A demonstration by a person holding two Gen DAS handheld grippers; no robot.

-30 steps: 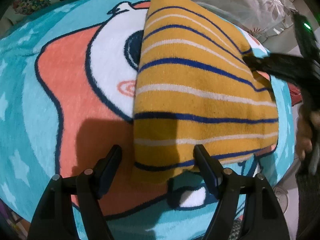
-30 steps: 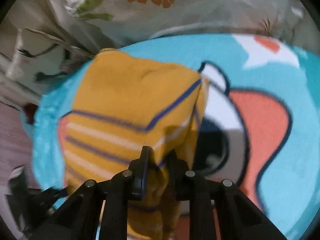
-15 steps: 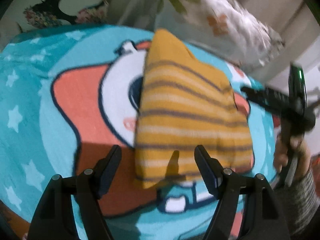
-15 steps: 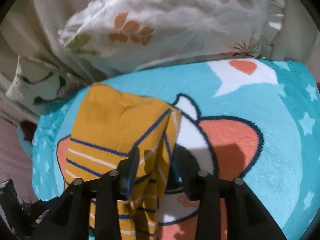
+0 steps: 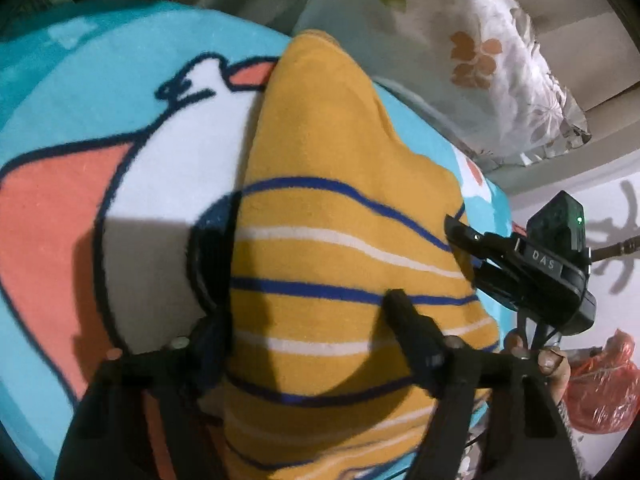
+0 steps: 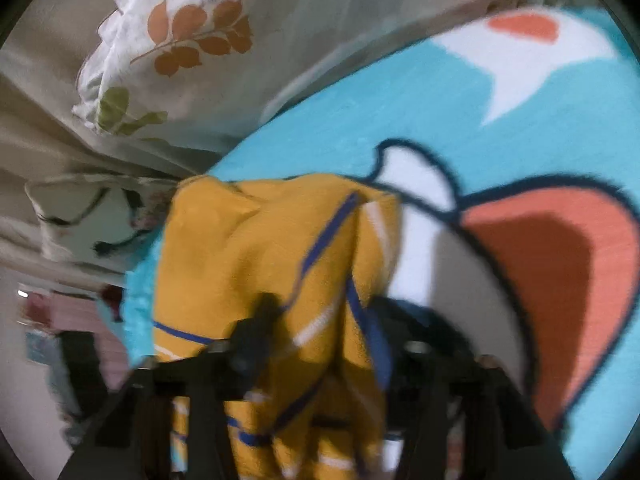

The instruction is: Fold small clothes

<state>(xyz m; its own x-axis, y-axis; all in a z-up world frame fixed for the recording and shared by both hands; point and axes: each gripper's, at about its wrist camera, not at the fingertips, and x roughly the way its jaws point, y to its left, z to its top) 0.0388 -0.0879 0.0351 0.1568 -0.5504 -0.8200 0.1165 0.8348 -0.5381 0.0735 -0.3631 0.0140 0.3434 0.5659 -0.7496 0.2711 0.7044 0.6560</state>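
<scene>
The folded yellow striped garment lies on the turquoise cartoon blanket; left tongs straddle its near edge, closing, not pressing; right tongs closing around a fold; floral pillow beyond.

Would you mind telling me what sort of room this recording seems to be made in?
Most likely a bedroom, on a bed. A pillow with a leaf print lies at the head of a fluffy cartoon blanket, and the striped yellow garment is spread on that blanket for folding.
</scene>
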